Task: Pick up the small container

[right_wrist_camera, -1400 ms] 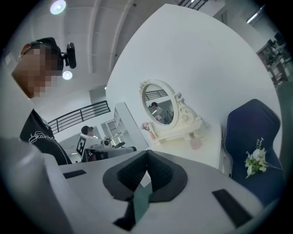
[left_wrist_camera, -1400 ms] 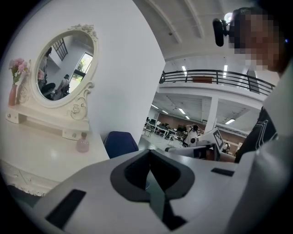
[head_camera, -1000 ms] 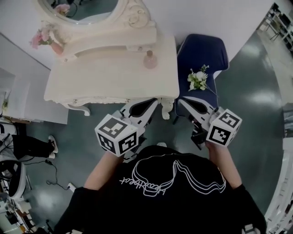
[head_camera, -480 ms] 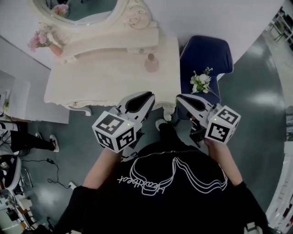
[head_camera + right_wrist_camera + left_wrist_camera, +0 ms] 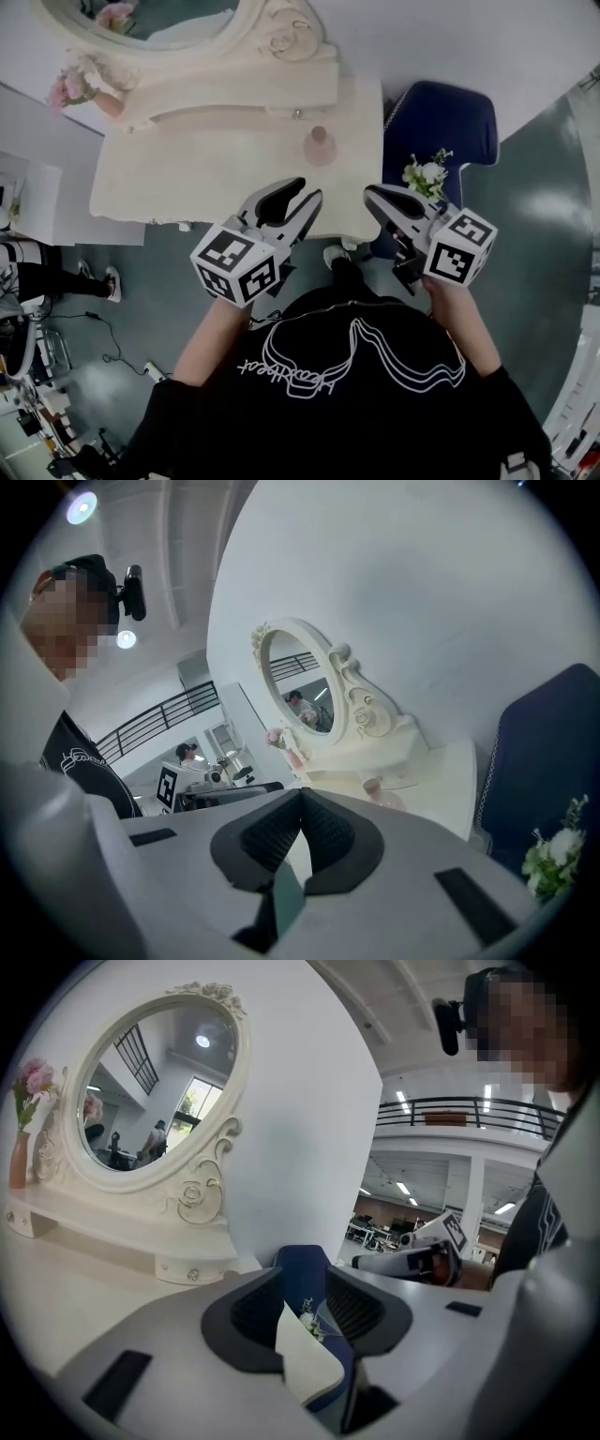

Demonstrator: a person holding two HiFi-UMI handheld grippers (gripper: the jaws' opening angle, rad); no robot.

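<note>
The small container (image 5: 319,145) is a pink, round bottle with a stopper. It stands on the cream dressing table (image 5: 187,169) near its right end, and it also shows as the container (image 5: 381,792) in the right gripper view. My left gripper (image 5: 307,190) hovers at the table's front edge, short of the container. Its jaws are opening and nothing is between them; the left gripper (image 5: 302,1279) shows a gap. My right gripper (image 5: 371,191) hangs beside the table's right corner, and the right gripper (image 5: 300,794) has its jaws shut and empty.
An oval mirror (image 5: 169,19) stands at the back of the table, with a vase of pink flowers (image 5: 80,89) at the far left. A blue chair (image 5: 450,117) with a white bouquet (image 5: 427,173) on it sits right of the table. Cables lie on the floor at left.
The left jaws have parted from shut. Both grippers have come a little nearer the table's front edge, and the view has shifted toward the table.
</note>
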